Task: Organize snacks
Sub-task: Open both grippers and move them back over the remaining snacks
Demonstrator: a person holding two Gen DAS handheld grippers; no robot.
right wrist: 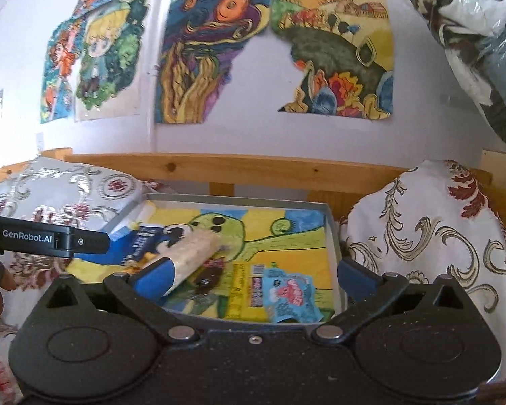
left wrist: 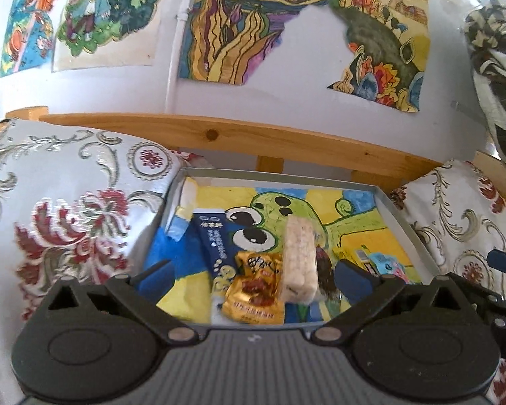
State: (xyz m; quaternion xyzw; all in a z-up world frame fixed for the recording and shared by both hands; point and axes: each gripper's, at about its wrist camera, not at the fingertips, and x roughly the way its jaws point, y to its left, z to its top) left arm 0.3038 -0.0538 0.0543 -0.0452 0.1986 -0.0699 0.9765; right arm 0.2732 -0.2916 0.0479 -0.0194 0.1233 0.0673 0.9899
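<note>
A shallow grey tray point(left wrist: 399, 219), lined with a bright drawing of a green creature, is seen resting between two embroidered cushions point(left wrist: 67, 209) in front of a wooden rail point(left wrist: 219, 135). Inside the tray, toward its left, a dark blue packet point(left wrist: 216, 246) is laid, with a gold wrapper point(left wrist: 256, 290) overlapping its near end. A pale rice bar point(left wrist: 298, 260) is seen across these, its near end raised; whether it is touching either gripper cannot be told. A dark brown snack point(right wrist: 209, 275) is tucked just beside it. Toward the tray's right, a yellow packet point(right wrist: 241, 290) and a light blue sachet point(right wrist: 291, 295) are laid touching each other.

The left gripper point(left wrist: 253, 273) is held spread wide over the tray, with nothing pinched. The right gripper point(right wrist: 253, 278) is likewise spread wide, its left finger point(right wrist: 155, 280) just beside the rice bar.
</note>
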